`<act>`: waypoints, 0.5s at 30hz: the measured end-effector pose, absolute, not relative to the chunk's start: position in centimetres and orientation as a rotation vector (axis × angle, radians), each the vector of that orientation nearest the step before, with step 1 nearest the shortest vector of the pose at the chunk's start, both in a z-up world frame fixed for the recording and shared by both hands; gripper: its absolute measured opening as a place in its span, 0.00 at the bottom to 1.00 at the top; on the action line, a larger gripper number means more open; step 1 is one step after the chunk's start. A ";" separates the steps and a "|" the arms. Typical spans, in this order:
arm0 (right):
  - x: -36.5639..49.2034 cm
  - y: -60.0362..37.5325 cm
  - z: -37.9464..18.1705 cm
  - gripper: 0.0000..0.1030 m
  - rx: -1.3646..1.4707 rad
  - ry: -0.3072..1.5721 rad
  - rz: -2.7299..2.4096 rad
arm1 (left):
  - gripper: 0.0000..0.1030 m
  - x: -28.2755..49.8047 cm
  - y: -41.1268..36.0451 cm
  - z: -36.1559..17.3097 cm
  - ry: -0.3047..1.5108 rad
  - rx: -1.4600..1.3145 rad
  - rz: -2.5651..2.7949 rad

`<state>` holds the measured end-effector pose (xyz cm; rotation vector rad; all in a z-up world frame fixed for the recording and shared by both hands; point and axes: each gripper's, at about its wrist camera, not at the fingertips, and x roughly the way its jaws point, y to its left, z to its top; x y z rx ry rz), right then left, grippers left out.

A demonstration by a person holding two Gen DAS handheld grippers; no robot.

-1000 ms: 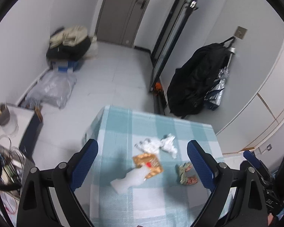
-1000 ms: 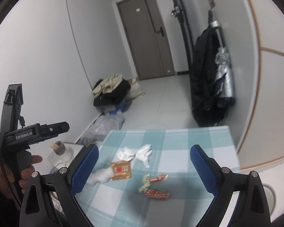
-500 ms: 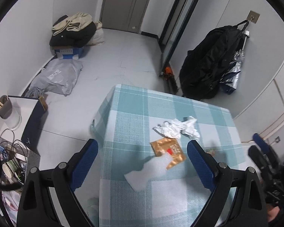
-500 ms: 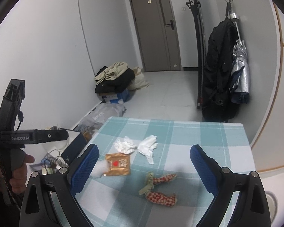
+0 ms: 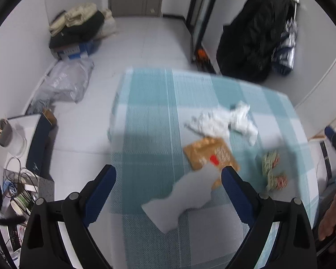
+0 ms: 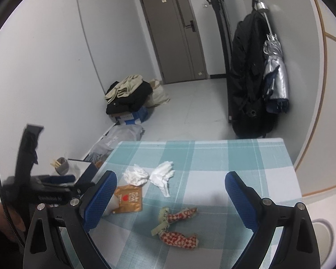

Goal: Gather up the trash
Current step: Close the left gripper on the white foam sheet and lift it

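Trash lies on a table with a teal checked cloth (image 5: 150, 116) (image 6: 212, 157): crumpled white tissues (image 5: 221, 121) (image 6: 150, 176), an orange-brown packet (image 5: 210, 154) (image 6: 128, 198) with a red heart, a flat white wrapper (image 5: 181, 201) partly under the packet, and red-checked candy wrappers (image 5: 273, 172) (image 6: 177, 226). My left gripper (image 5: 168, 179) is open above the white wrapper. My right gripper (image 6: 170, 186) is open above the tissues and the candy wrappers. Both are empty.
On the floor left of the table lie a grey plastic bag (image 5: 65, 83), a pile of clothes on a box (image 6: 130, 94), a white stand with a cup (image 5: 6, 132) and cables. A black bag (image 6: 248, 78) and a silver umbrella hang on the right wall.
My left gripper has moved forward and down over the table, so the trash looks larger and blurred. My right gripper has drifted slightly closer. Both stay open.
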<state>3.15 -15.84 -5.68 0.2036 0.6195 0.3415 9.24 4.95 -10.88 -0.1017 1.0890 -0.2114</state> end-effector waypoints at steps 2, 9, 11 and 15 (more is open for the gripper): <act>3.4 -16.2 -5.9 0.95 0.218 0.633 0.331 | 0.90 9.3 5.1 -11.7 1.126 -0.121 -0.216; 3.7 -17.2 -6.2 0.95 0.286 0.657 0.317 | 0.90 9.2 4.0 -12.4 1.166 -0.035 -0.206; 3.7 -17.3 -6.2 0.95 0.281 0.658 0.315 | 0.90 9.2 3.6 -12.3 1.164 -0.017 -0.199; 3.6 -17.7 -6.3 0.95 0.275 0.662 0.302 | 0.86 8.9 2.7 -12.3 1.160 0.037 -0.202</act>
